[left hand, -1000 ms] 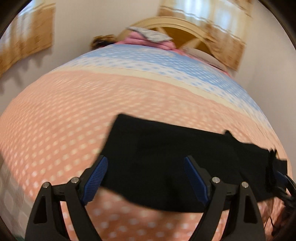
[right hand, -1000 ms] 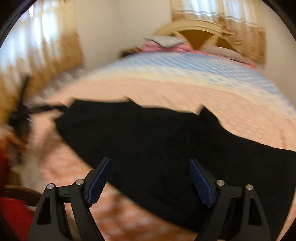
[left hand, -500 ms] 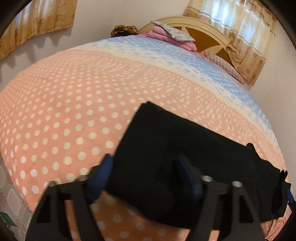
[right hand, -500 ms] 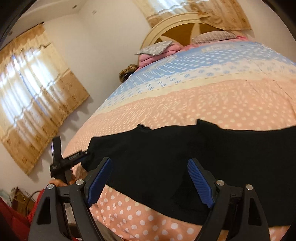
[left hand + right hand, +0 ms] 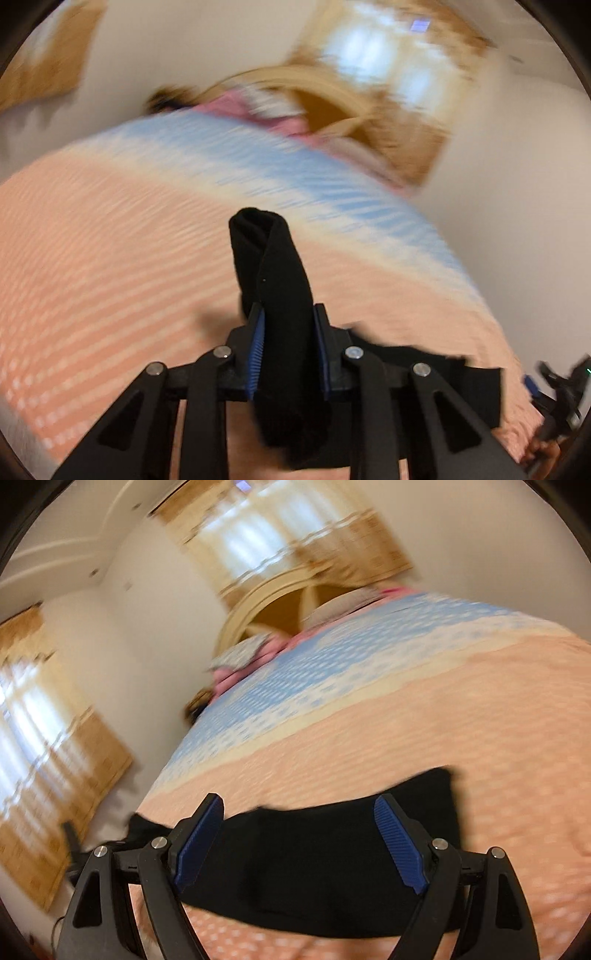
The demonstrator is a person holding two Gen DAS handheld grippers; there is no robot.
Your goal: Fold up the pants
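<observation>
Left gripper (image 5: 288,347): we note its jaws have just been closing, and both blue pads now clamp a bunched fold of the black pants (image 5: 275,295). That fold stands up between the fingers and loops over at its far tip, pointing away from us toward the blue band of the bedspread (image 5: 110,258). Behind the clamp, more black cloth trails off to the right, low against the spread.

Right gripper (image 5: 301,836): jaws spread wide, pads touching nothing that we can see. Beyond them the pants (image 5: 314,867) lie flat on the peach part of the bedspread (image 5: 443,720), long axis running left to right, one corner raised at the far right.

Count: one pair of pants, two grippers, one bed, two curtained windows (image 5: 266,528) in the right wrist view, and one headboard (image 5: 280,602) at the far end with pillows before it.

Hard to make out: both views are smeared by motion. The polka dots read as streaks. The near edge of the pants is hidden under the right gripper's frame. In the left wrist view, a dark shape at the lower right edge is cut off; we cannot tell its details.
</observation>
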